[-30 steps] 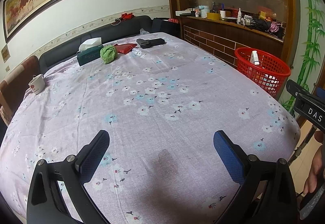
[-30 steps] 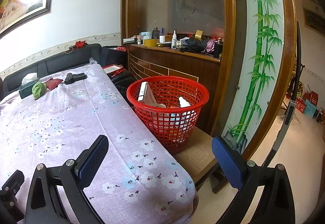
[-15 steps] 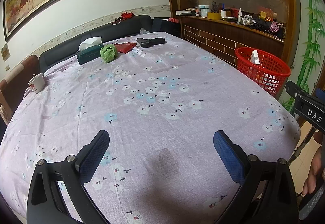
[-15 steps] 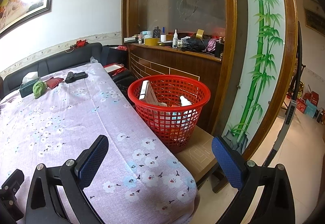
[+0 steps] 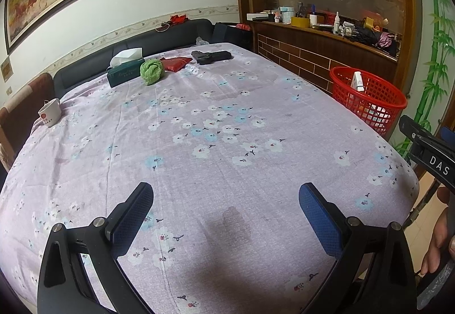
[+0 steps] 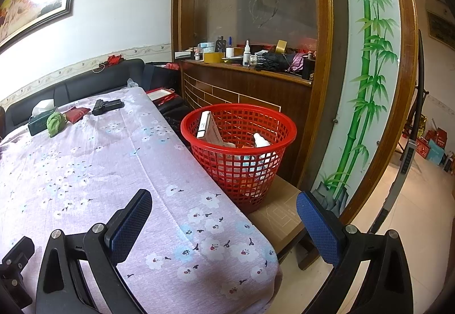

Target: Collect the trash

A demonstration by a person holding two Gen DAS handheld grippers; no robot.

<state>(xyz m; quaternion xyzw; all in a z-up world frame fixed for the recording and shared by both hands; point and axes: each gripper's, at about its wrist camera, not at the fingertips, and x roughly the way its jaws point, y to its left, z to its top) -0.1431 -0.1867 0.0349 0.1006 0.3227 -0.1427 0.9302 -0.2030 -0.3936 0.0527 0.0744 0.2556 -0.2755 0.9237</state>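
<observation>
Risk: the red basket point(image 6: 239, 151), at centre frame in the right wrist view, stands on a low board just beside the table edge; a careless swing of the right gripper point(image 6: 224, 217) could tip it, judging by its light mesh build.
Second risk: the far items could be mistaken for trash, namely the green cloth point(image 5: 151, 71), tissue box point(image 5: 125, 73) and cup point(image 5: 50, 112) in the upper left.
Left gripper point(image 5: 226, 211): spread wide, empty, above the tablecloth point(image 5: 213, 143).
Right gripper: spread wide, holding nothing, touching nothing.
Trash: a carton point(image 6: 209, 129) and a white bottle point(image 6: 260, 140) lie inside the basket.
</observation>
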